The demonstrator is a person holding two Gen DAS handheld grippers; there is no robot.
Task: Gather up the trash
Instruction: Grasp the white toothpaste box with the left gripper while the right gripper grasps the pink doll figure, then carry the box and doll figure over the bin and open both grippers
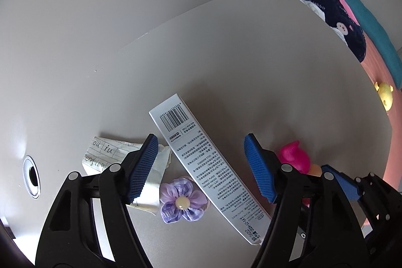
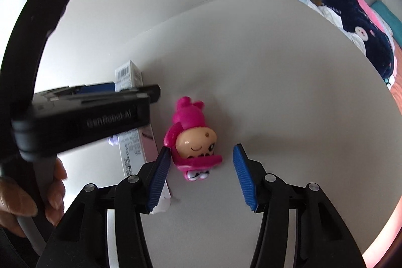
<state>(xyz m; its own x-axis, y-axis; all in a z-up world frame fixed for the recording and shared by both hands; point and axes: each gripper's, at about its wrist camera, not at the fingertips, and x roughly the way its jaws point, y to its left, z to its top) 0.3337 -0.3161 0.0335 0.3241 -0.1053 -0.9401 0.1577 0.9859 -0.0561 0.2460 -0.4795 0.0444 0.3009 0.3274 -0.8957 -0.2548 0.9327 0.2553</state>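
Note:
A long white carton [image 1: 206, 162] with a barcode lies slantwise on the pale desk [image 1: 251, 54]. My left gripper [image 1: 201, 142] hangs over it, open; the carton passes between the blue pads and neither pad presses on it. Crumpled lined paper [image 1: 110, 155] lies partly under the left finger. A purple fabric flower [image 1: 181, 202] rests beside the carton. In the right wrist view a pink toy figure [image 2: 193, 140] lies on its back just ahead of my open right gripper [image 2: 201, 148]; the left pad is close to its side. The toy [image 1: 294, 157] shows past the left gripper's right finger.
A hand [image 2: 50, 192] holds the left gripper's black body [image 2: 88, 122] at the left of the right wrist view. A round cable hole [image 1: 31, 176] sits at the desk's left. Beyond the right edge lie dark blue patterned fabric [image 1: 336, 16] and a yellow toy [image 1: 384, 94].

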